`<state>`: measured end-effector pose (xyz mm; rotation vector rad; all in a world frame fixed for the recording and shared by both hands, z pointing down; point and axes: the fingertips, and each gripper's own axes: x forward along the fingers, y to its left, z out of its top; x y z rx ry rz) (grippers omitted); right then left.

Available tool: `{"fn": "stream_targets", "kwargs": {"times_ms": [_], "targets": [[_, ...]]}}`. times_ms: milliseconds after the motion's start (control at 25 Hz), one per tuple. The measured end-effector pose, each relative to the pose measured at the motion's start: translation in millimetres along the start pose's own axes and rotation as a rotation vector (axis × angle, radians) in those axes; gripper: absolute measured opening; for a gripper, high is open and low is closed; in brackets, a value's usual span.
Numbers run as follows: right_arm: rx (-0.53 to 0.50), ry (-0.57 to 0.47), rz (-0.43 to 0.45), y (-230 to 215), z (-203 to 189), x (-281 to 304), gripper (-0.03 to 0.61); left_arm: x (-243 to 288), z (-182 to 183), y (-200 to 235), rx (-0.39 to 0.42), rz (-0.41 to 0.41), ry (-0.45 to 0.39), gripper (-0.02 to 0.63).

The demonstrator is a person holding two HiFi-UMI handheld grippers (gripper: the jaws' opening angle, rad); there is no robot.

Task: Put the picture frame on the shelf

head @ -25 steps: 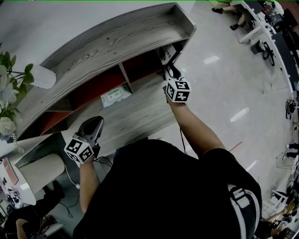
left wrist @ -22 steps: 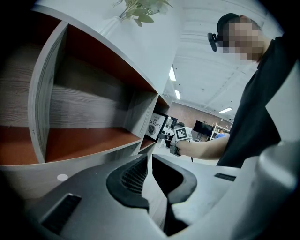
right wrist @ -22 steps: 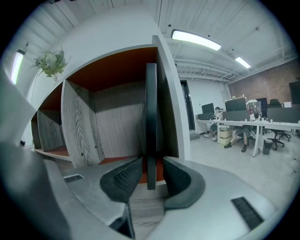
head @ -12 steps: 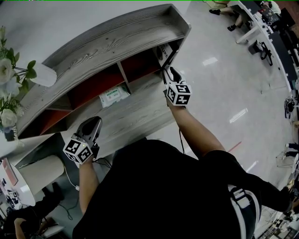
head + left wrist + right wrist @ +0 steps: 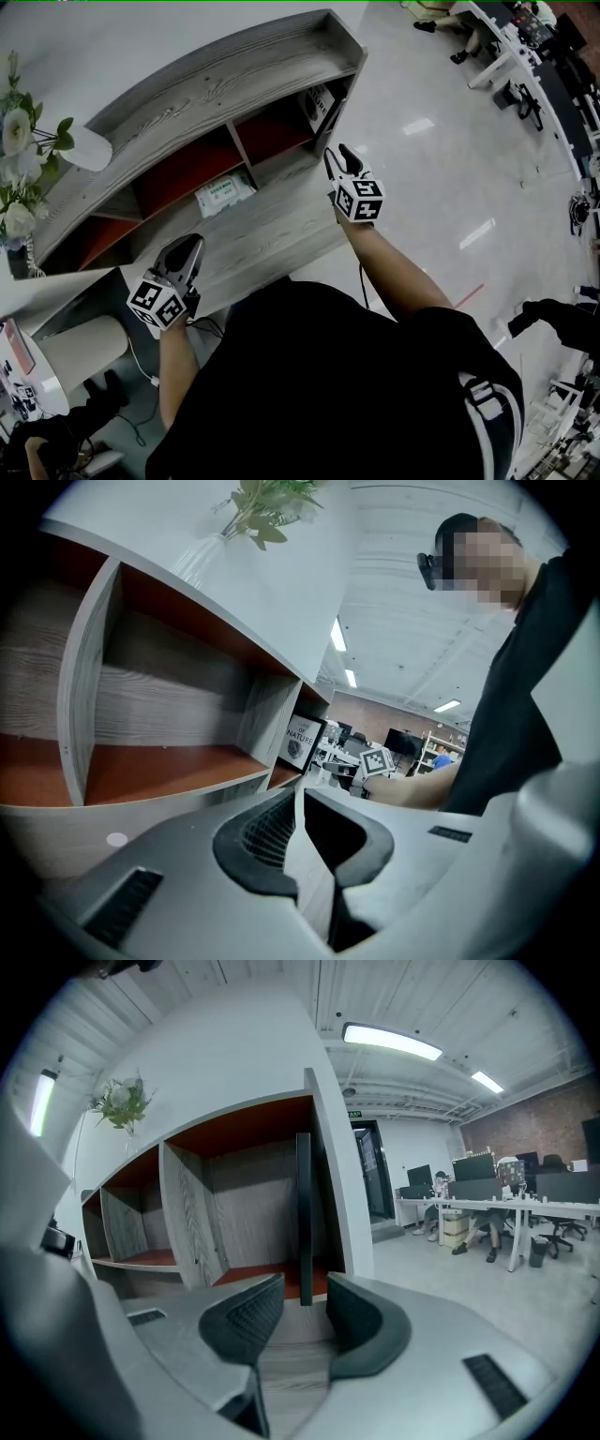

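The black picture frame (image 5: pixel 319 106) stands upright in the right-hand compartment of the grey wooden shelf (image 5: pixel 216 89). The right gripper view shows the picture frame (image 5: pixel 304 1213) edge-on, beyond the jaws. My right gripper (image 5: pixel 338 156) hangs in front of that compartment, a little back from the frame, open with nothing between its pads (image 5: pixel 246 1319). My left gripper (image 5: pixel 190 244) is low over the shelf's front ledge on the left, shut and empty. In the left gripper view the picture frame (image 5: pixel 302 741) shows its printed face far off.
A pack of wipes (image 5: pixel 223 192) lies in the middle compartment. A white vase (image 5: pixel 84 153) and flowers (image 5: pixel 21 173) stand at the shelf's left end. Shiny floor spreads to the right, with desks and seated people (image 5: pixel 520 52) at the far right.
My right gripper has let go of the picture frame and drawn back toward me. The frame stays standing in the compartment. The left gripper has not moved.
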<state>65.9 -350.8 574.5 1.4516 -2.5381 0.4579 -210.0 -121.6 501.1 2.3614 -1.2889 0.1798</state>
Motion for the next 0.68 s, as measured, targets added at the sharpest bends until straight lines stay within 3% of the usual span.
{"fn": "stream_targets", "kwargs": {"times_ms": [680], "targets": [[-0.032,-0.026,0.058,7,16,-60,0.133,-2,7,-36,-0.02,-0.015,-0.063,0.031]]}}
